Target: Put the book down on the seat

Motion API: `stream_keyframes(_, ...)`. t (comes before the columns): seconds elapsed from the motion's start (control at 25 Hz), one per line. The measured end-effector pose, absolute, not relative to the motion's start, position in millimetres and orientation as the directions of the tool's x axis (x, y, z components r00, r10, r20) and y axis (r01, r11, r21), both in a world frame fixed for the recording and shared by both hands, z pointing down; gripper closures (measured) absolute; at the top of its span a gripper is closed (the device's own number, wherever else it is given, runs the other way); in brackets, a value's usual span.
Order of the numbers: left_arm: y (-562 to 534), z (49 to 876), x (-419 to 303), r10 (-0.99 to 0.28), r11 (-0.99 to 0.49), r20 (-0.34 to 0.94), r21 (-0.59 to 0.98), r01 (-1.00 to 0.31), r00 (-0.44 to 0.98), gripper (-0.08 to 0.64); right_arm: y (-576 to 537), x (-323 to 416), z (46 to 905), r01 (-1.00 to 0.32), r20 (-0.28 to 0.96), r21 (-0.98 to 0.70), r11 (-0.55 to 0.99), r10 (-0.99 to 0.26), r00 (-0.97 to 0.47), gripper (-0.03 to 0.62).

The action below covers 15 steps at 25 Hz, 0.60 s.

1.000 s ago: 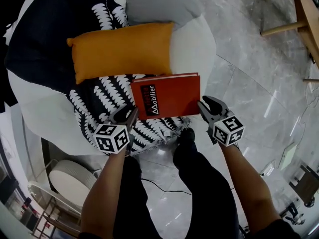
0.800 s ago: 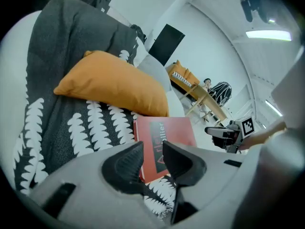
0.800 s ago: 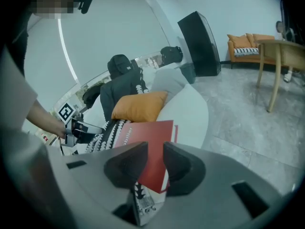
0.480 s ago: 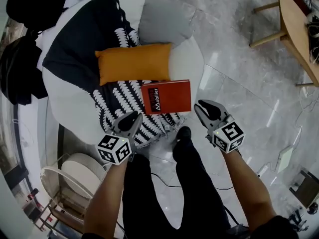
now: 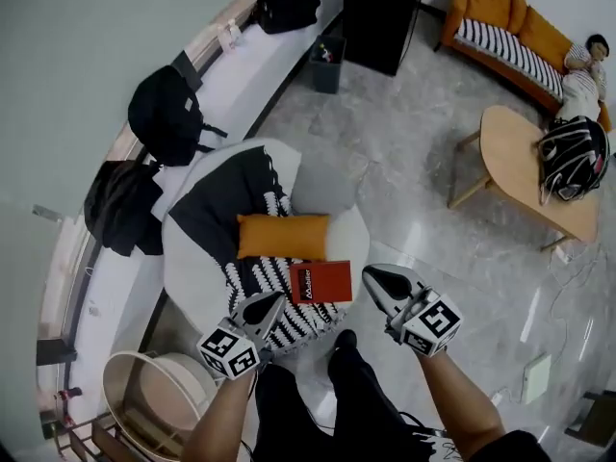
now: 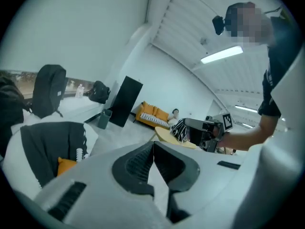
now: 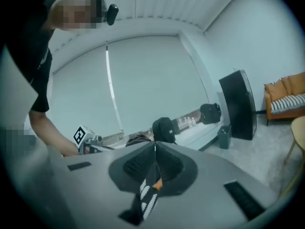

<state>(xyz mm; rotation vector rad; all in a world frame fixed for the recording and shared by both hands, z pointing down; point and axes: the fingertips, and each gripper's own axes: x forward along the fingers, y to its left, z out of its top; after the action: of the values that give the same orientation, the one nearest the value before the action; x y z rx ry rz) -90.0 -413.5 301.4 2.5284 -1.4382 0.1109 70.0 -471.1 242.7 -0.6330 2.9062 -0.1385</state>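
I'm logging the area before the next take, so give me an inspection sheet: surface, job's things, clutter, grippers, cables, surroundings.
Surface: round seat, white under a patterned throw; orange cushion and grey cushion on it.
Job's things: book lies flat on the seat, by the orange cushion.
Clutter: bags on the ledge; helmet on the table.
Grippers: left gripper and right gripper have just closed; both shut, empty, clear of the book.
Cables: thin cable on the floor near the table.
Surroundings: stone floor, sofa, bin.
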Motion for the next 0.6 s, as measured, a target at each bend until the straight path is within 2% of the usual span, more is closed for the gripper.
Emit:
stream_keyframes(0.2,-369,182,-56,-0.843,-0.535,0.040,0.051,-0.843,0.537,0.537,-418,101,133,-0.369,-0.238,-0.018,0.929,-0.362,-0.901,0.561)
stream_keyframes(0.4,-324,91,-36,-0.827,-0.553,-0.053,-0.098,-0.827,0.559,0.537,-369,123,56,-0.327,-0.370,-0.014,0.945,-0.309,-0.876,0.561)
stream_keyframes(0.6,-272,48,-19,-0.773,-0.609,-0.093,-0.167,-0.775,0.628,0.537,-284,132,-6,-0.219,-0.518,0.101,0.971,-0.137,-0.845,0.561)
